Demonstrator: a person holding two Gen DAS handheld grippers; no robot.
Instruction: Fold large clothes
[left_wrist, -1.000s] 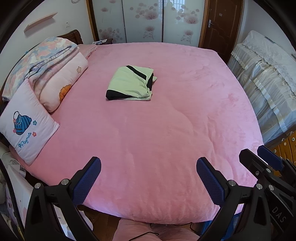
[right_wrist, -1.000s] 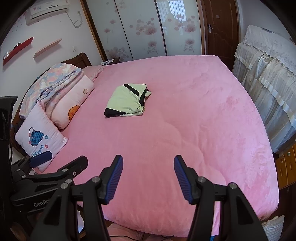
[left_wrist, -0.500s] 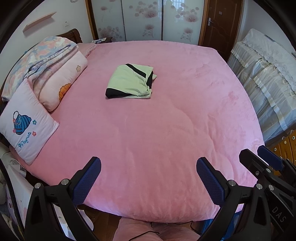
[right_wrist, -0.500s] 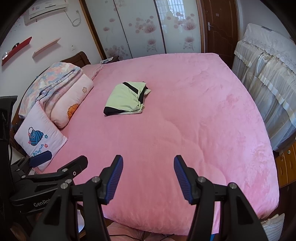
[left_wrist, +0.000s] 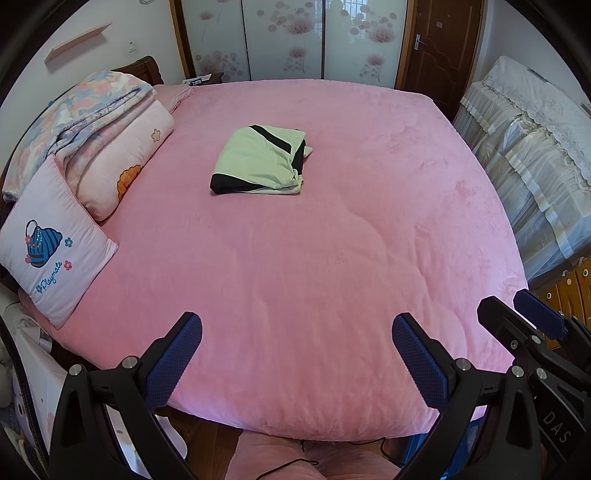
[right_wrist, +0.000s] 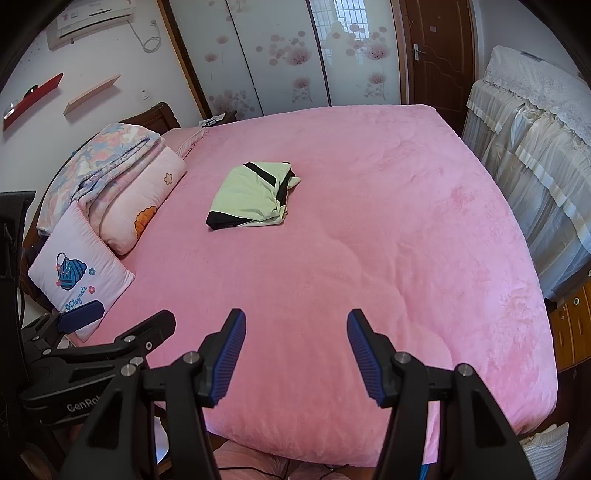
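Pale green garment (left_wrist: 262, 160) with black trim lies folded on the pink bed cover (left_wrist: 314, 277), well ahead of the left gripper (left_wrist: 297, 354) and right gripper (right_wrist: 295, 352), both hovering at the near edge, jaws apart, holding nothing

Pale green garment (left_wrist: 260, 160) w/ black bands; plain pink bedspread (left_wrist: 314, 258).

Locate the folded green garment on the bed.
In both views the garment lies on the pink bed, far from the camera, just right of the pillows.
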